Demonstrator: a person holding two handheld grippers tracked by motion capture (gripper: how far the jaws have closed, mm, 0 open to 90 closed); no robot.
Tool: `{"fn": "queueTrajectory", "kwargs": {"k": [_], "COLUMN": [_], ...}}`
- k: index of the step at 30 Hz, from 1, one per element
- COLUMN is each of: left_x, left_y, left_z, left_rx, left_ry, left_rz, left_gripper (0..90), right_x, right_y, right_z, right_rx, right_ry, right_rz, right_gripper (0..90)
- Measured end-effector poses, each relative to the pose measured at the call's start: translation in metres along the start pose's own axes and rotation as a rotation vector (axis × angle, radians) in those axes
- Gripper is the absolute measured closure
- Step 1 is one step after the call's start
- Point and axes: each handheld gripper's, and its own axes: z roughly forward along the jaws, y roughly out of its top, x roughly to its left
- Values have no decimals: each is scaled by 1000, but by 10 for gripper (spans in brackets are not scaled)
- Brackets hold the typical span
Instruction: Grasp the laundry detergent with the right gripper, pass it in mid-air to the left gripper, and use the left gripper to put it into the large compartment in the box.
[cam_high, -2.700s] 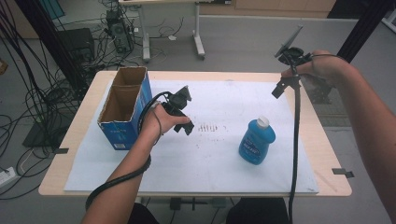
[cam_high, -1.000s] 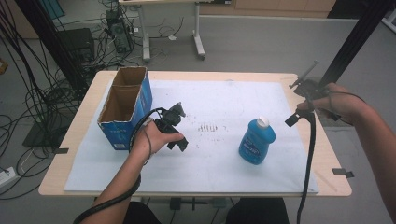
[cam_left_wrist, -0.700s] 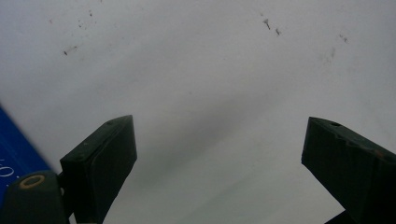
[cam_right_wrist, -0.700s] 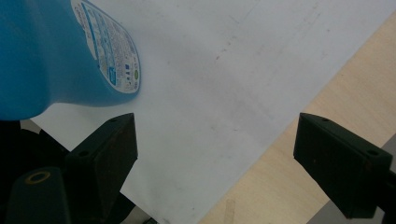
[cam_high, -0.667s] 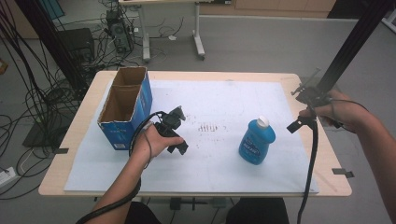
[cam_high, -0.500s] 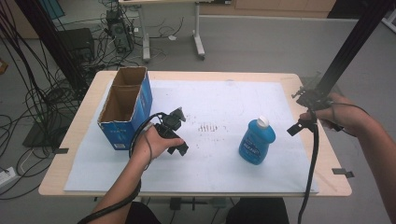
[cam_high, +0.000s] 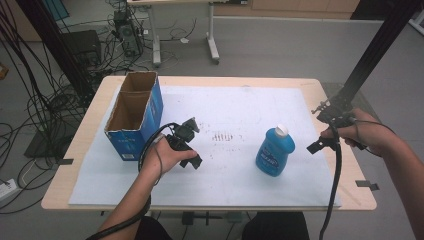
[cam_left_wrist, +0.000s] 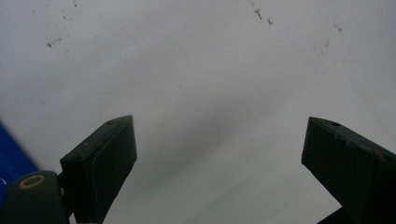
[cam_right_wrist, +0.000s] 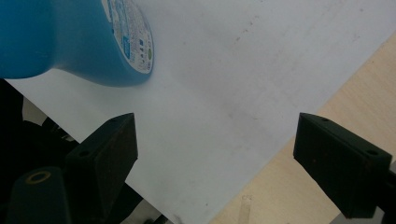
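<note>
Blue bottle (cam_high: 274, 156) upright on white sheet (cam_high: 235, 107) | right gripper (cam_high: 317, 146) beside it, jaws apart, empty | left gripper (cam_high: 196, 163) jaws apart, empty

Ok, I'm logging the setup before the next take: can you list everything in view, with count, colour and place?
bottle: 1, blue with white cap, upright on the sheet, right of centre
cardboard box: 1, blue outside, brown inside, open top, two compartments, left side of the sheet
paper sheet: 1, white, covers most of the table
table: 1, light wood
scuff marks: a small dark patch, mid-sheet
left tool: 1, black, jaws open, beside the box
right tool: 1, black, jaws open, right of the bottle, apart from it
</note>
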Motion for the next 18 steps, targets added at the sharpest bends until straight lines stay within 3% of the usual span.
{"fn": "queueTrajectory", "kwargs": {"k": [18], "left_x": [-3], "left_y": [-2], "left_z": [1], "left_rx": [9], "left_ry": [-12], "left_rz": [4], "left_gripper": [106], "right_x": [5], "right_y": [-24], "right_z": [15], "right_rx": [-10], "right_ry": [34], "right_rz": [13], "right_gripper": [131]}}
